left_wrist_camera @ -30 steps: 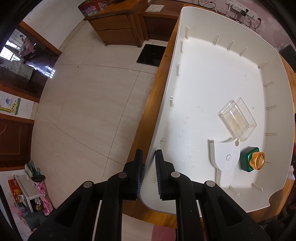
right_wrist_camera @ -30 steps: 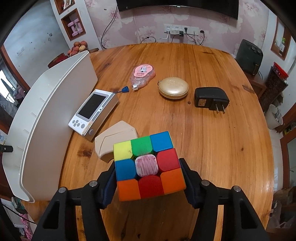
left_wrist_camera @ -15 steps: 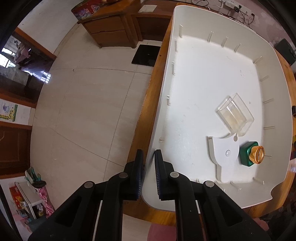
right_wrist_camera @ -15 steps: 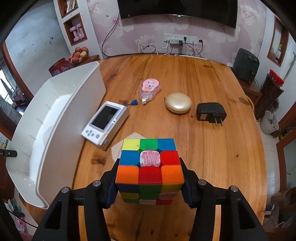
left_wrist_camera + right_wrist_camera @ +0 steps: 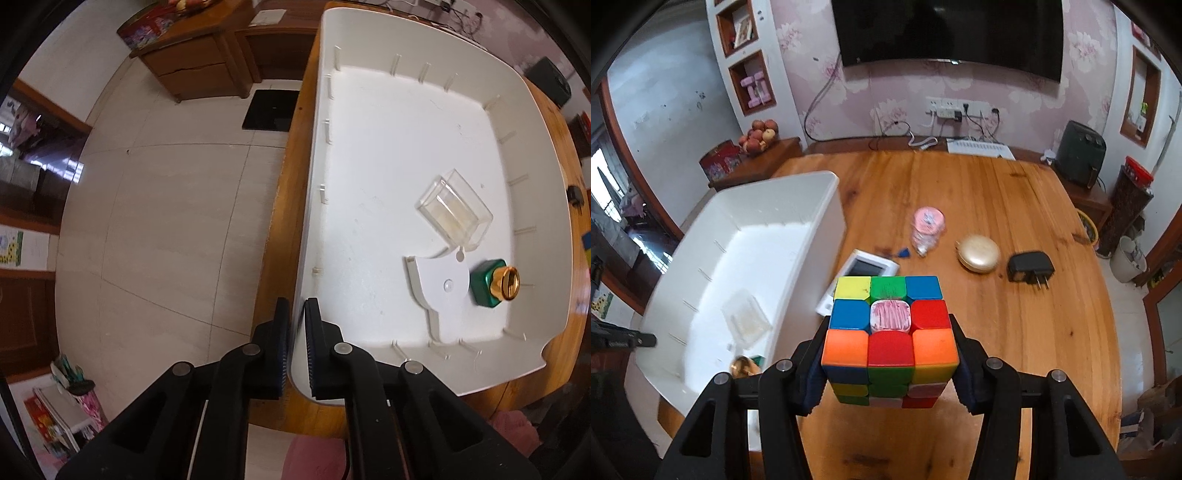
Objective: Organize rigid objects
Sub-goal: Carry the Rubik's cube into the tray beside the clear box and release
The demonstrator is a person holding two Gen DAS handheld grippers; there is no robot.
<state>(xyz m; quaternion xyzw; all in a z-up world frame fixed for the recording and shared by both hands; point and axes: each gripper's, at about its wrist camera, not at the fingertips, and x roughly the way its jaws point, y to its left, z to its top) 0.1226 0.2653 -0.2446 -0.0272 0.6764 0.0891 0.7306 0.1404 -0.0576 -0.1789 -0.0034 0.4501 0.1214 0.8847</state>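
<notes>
The right gripper (image 5: 890,369) clamped the Rubik's cube (image 5: 889,338) only at its sides, so it risked slipping out before clearing the wall of the white bin (image 5: 314,206), whose rim the left gripper (image 5: 296,347) pinched

Wall TV (image 5: 951,31), power strip (image 5: 947,112), fruit bowl (image 5: 758,138) on side cabinet (image 5: 764,162), black air fryer (image 5: 1079,153) by wall

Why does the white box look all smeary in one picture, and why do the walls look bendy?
Right wrist view: the white bin and the clear box inside it are motion-blurred, while the cube stays sharp; the fisheye lens curves the walls. Left wrist view: the bin is sharper but bowed.
</notes>
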